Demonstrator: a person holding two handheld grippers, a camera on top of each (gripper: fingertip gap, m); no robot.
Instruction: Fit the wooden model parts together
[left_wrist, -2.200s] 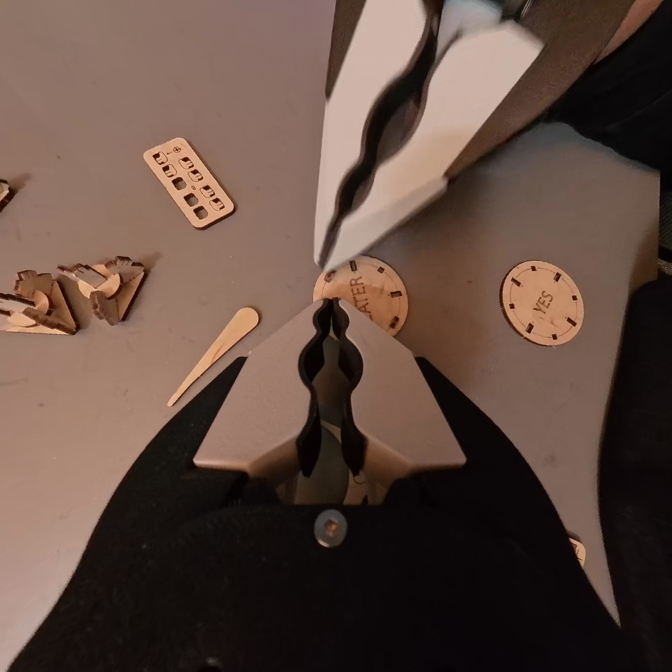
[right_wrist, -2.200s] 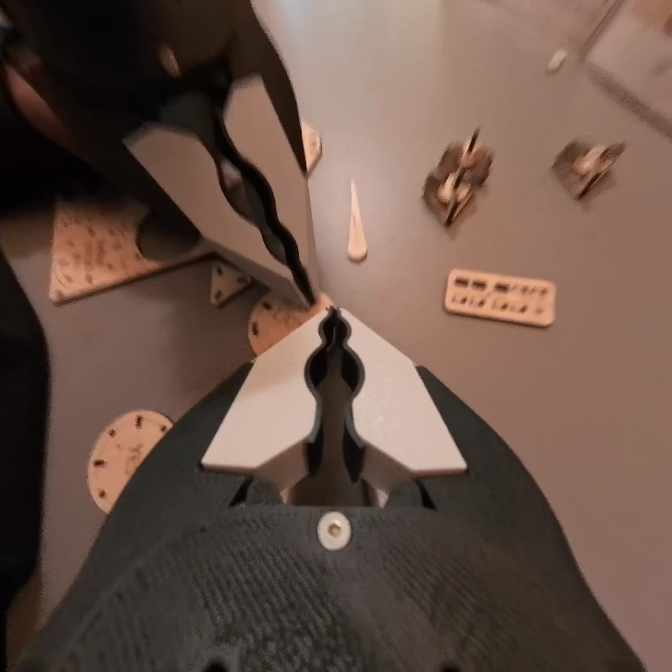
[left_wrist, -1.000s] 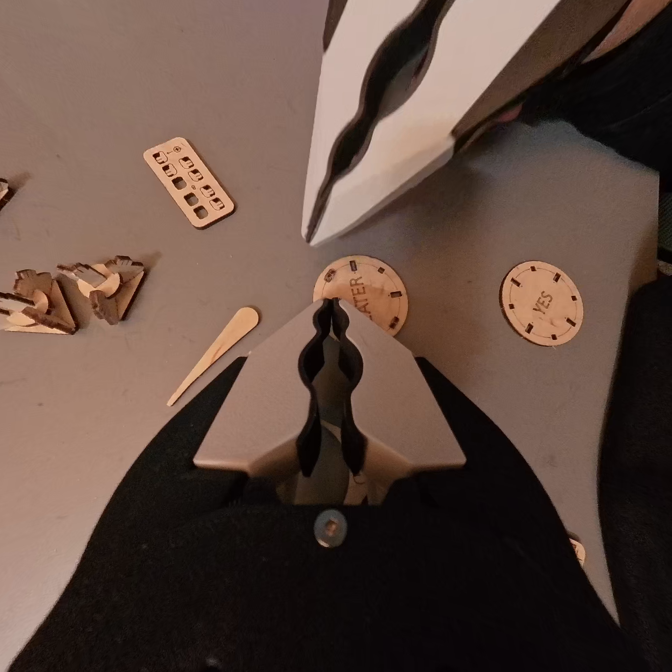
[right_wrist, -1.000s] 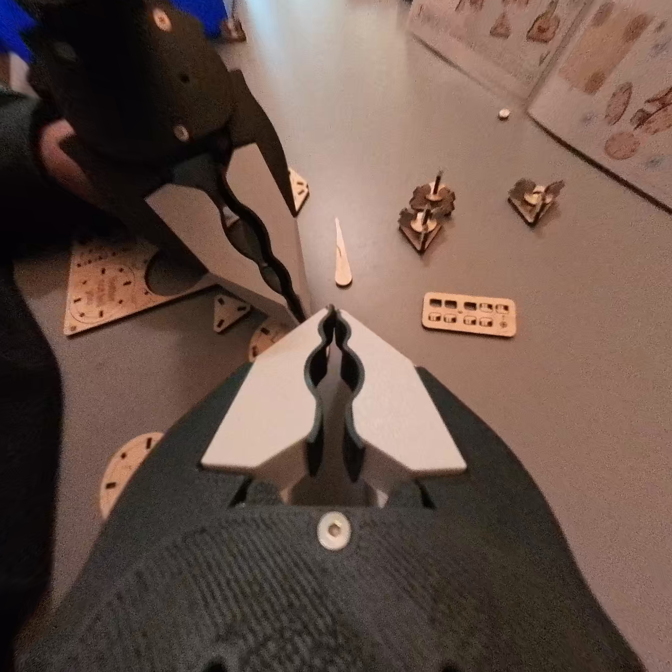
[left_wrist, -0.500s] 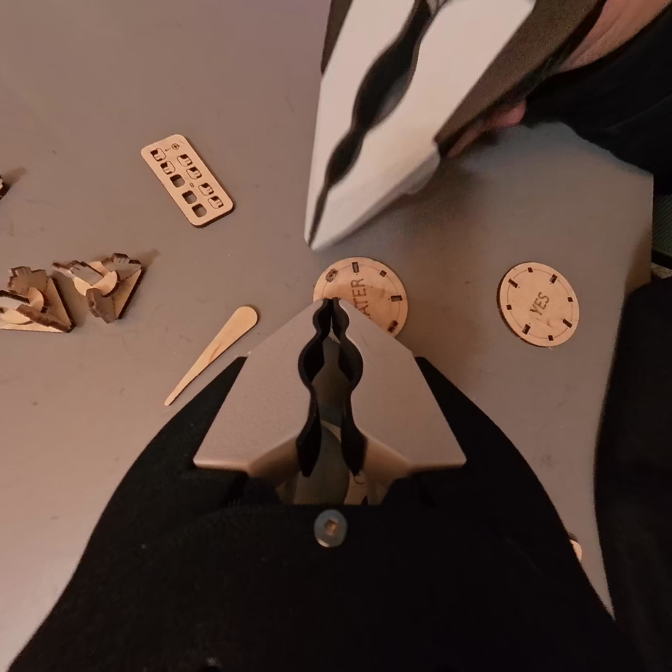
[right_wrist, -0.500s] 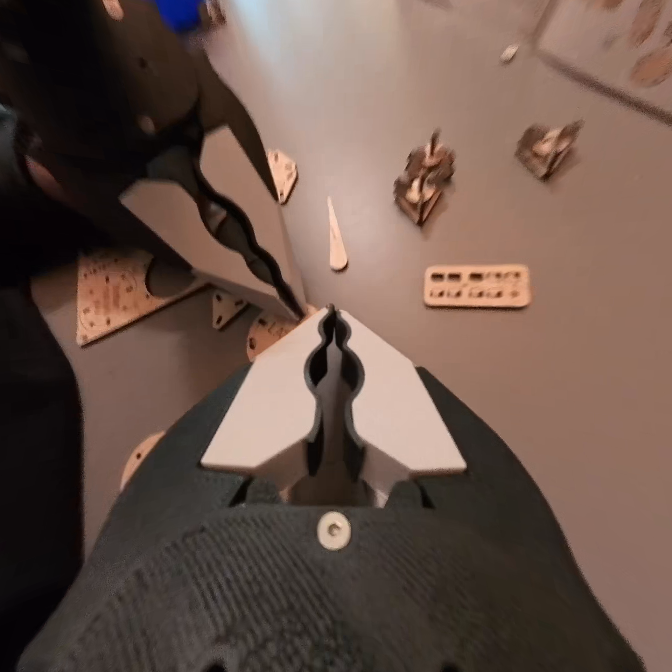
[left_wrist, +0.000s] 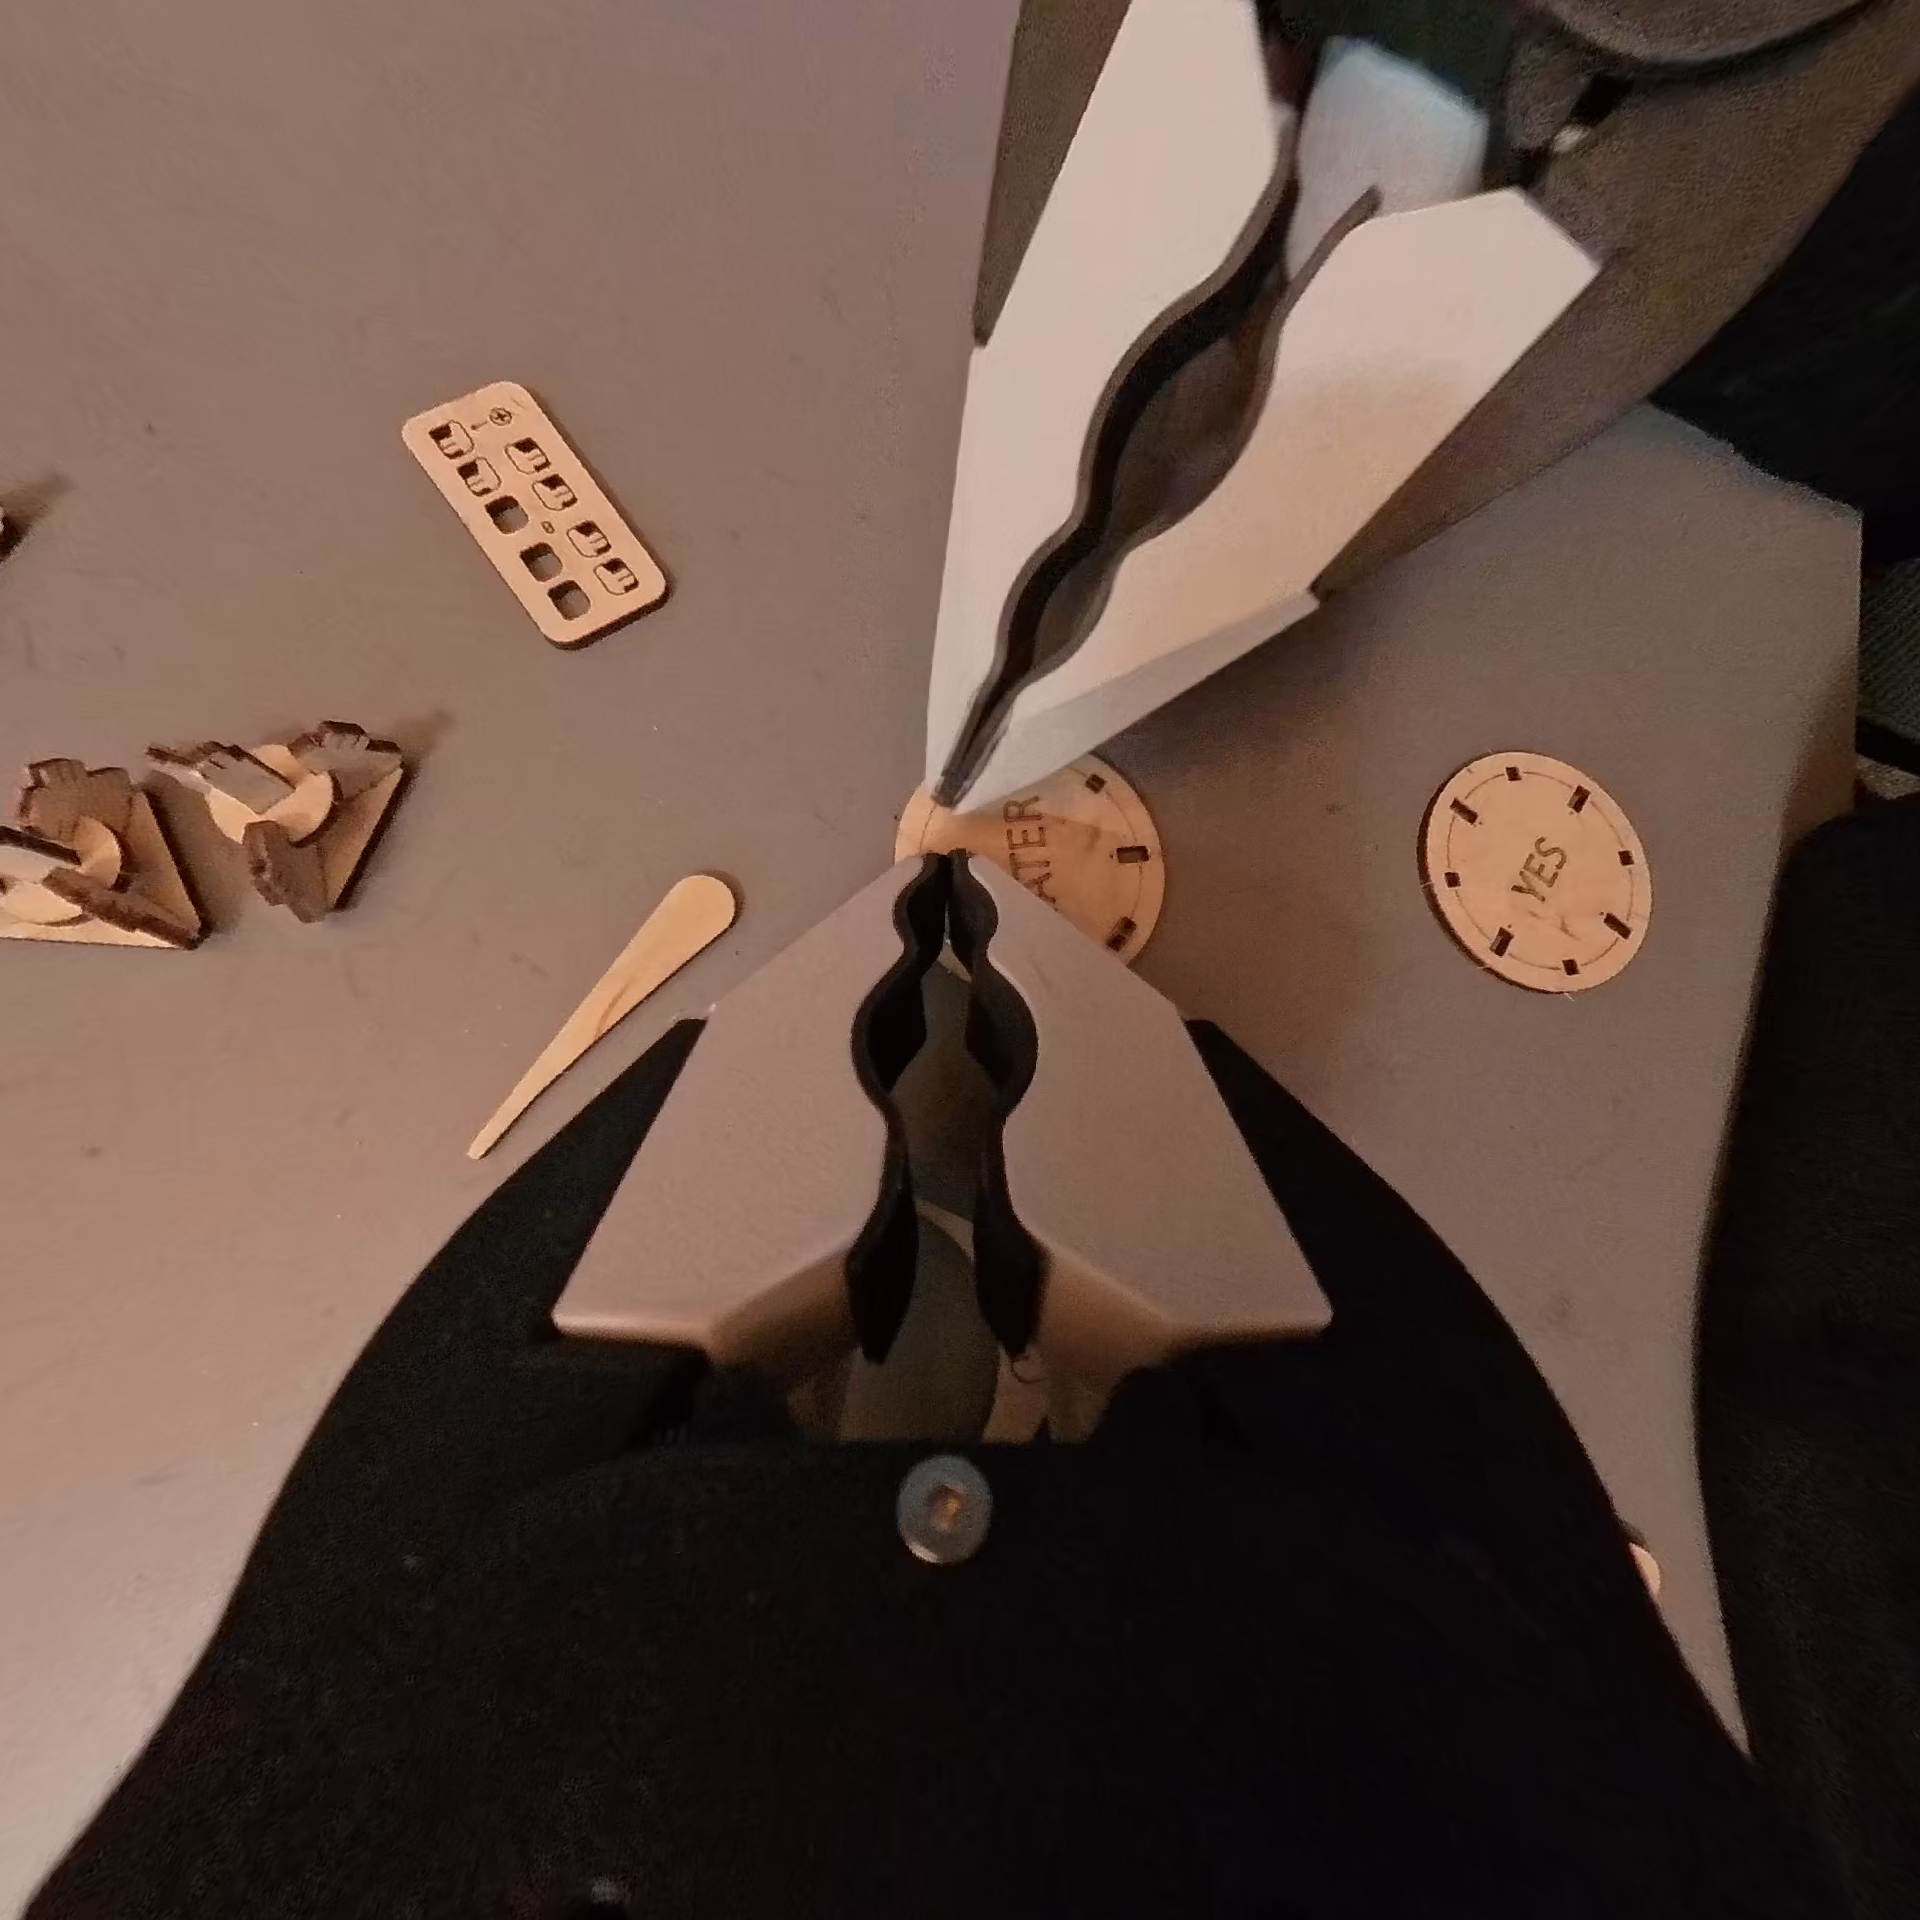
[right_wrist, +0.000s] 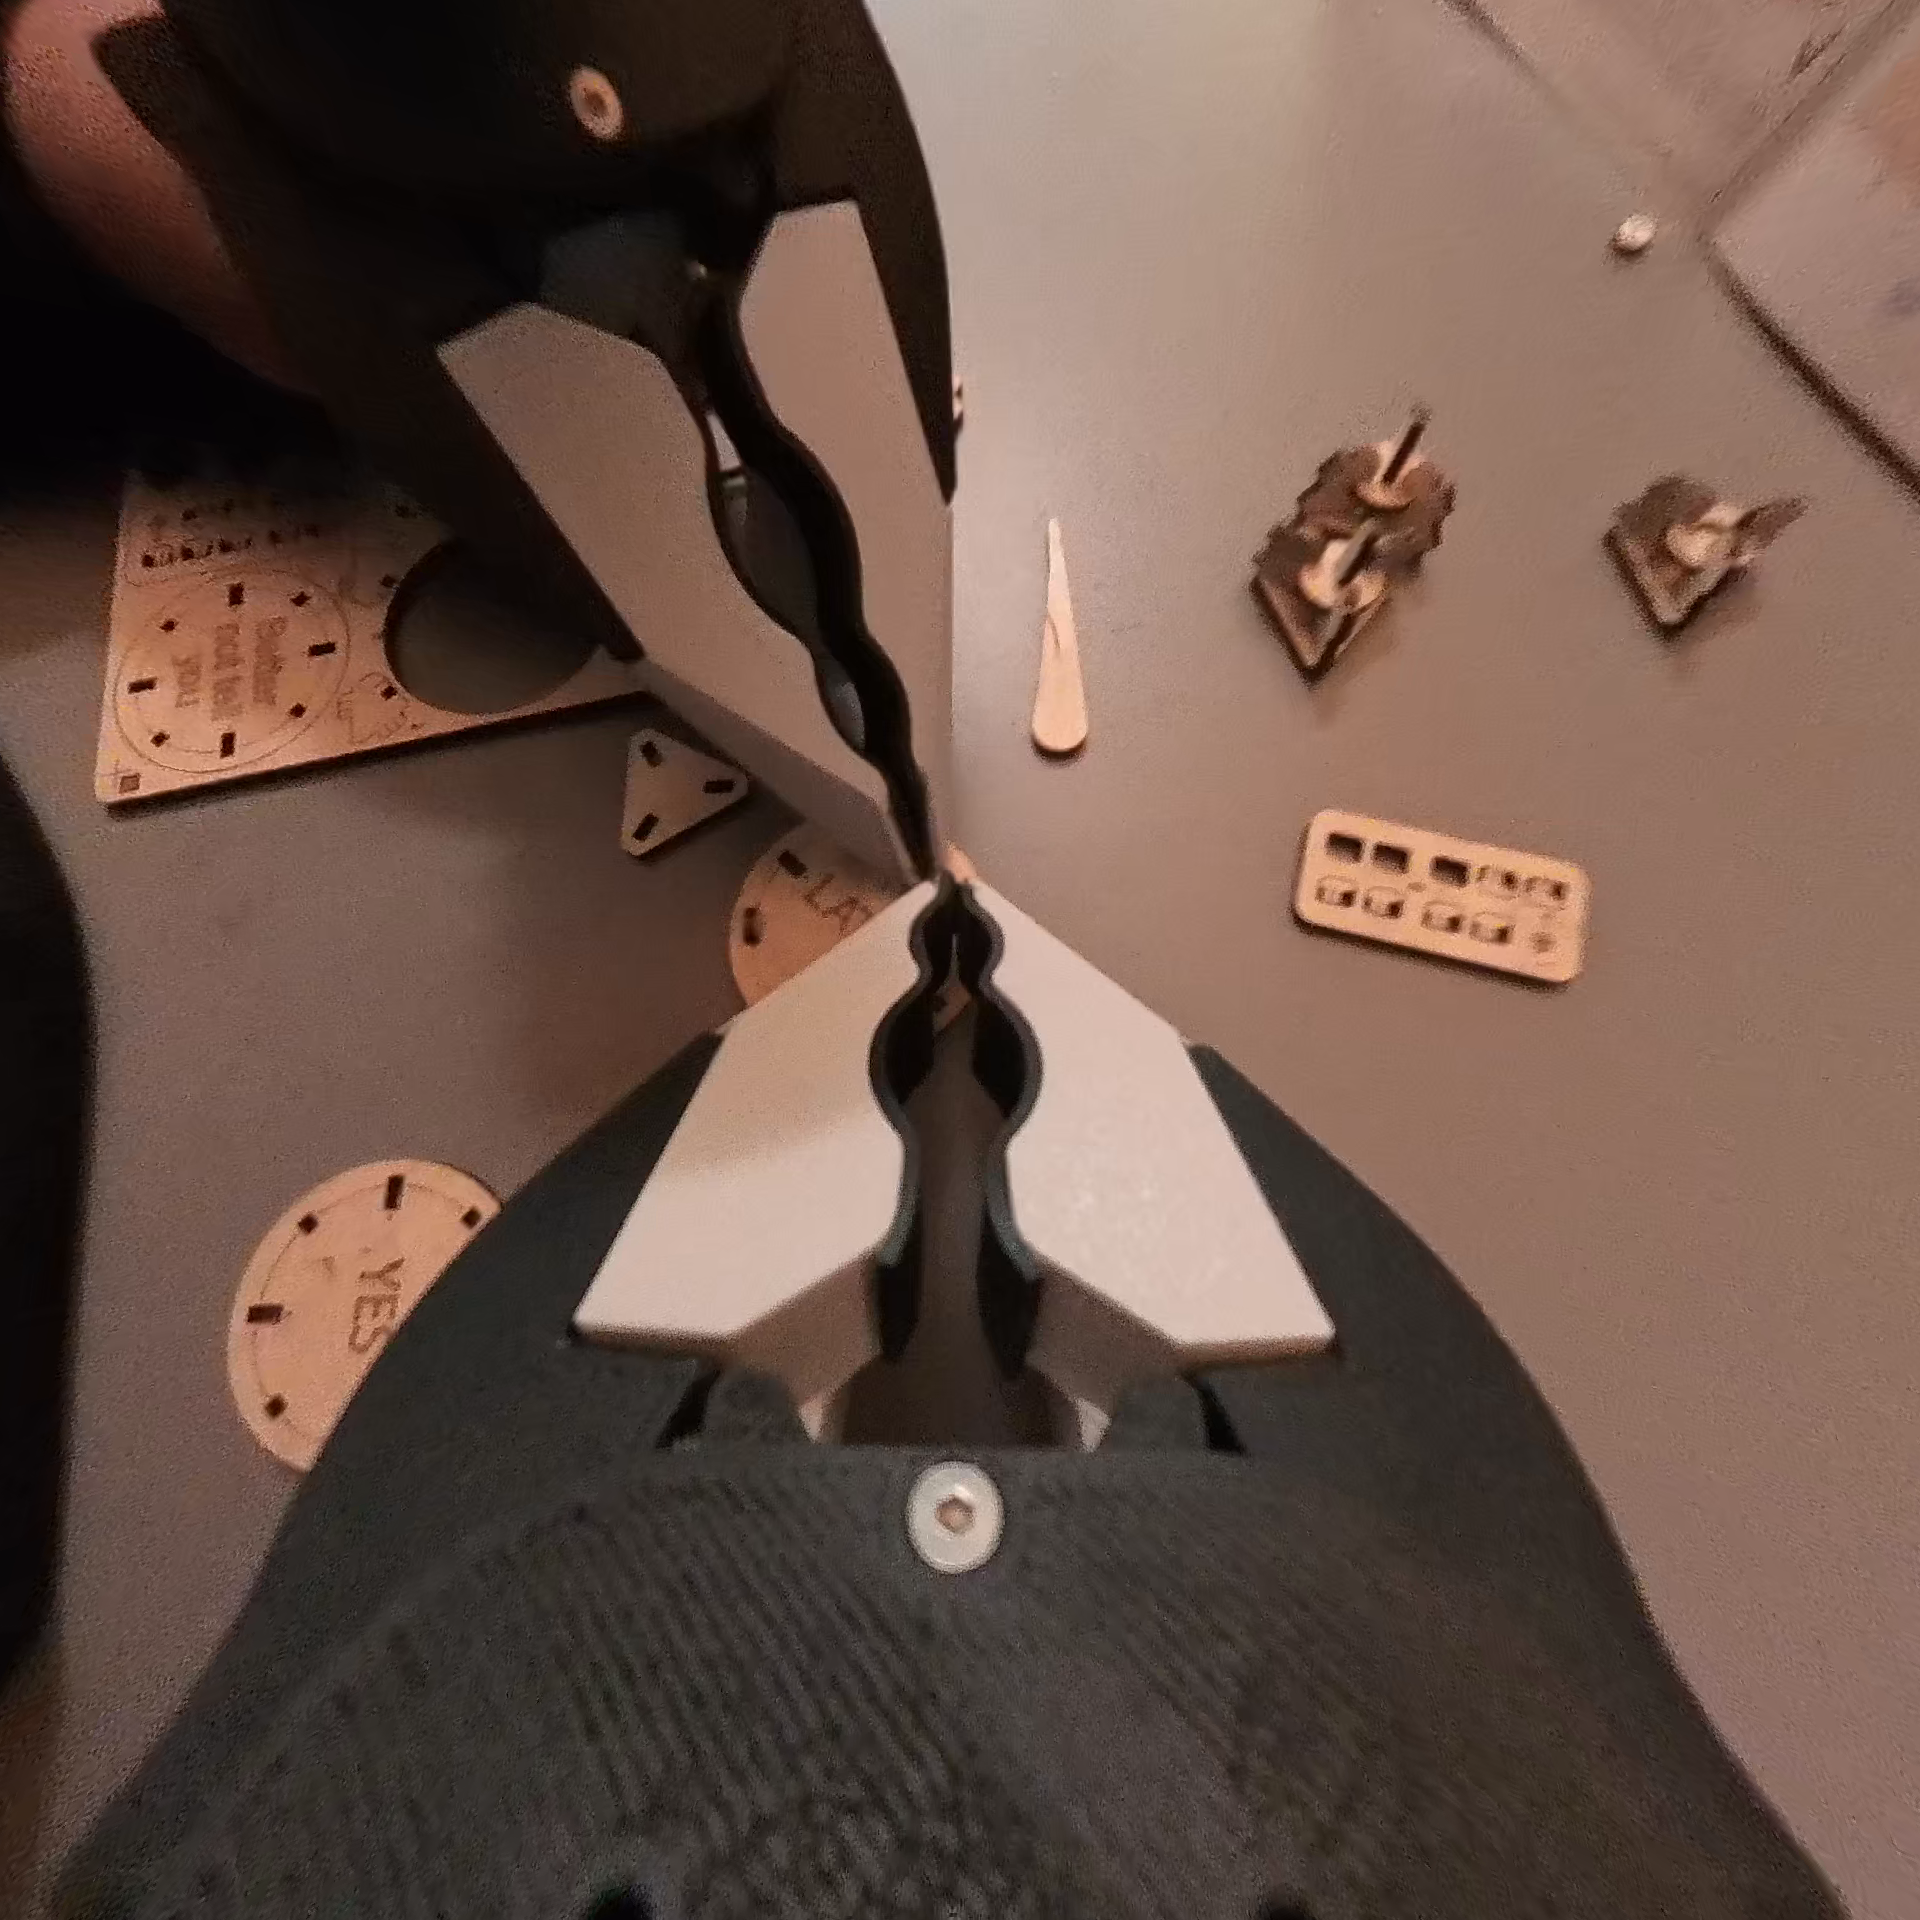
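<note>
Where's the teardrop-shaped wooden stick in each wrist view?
Left wrist view: wooden stick, left of centre, beside the left hand-held gripper.
Right wrist view: wooden stick, upper centre, wide end nearer the camera.
Shared landmark: slotted rectangular plate.

The round wooden disc with edge slots lies flat on the grey table.

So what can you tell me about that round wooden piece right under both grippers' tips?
The round wooden disc is thin, pale plywood lying flat on the grey table. It has a thin engraved ring near its rim, small dark rectangular slots around it, and burnt-in lettering across the middle. The left gripper and right gripper, both shut with nothing between their pads, point at its near edge and cover part of it. A second, similar disc lies apart to its right.
</note>
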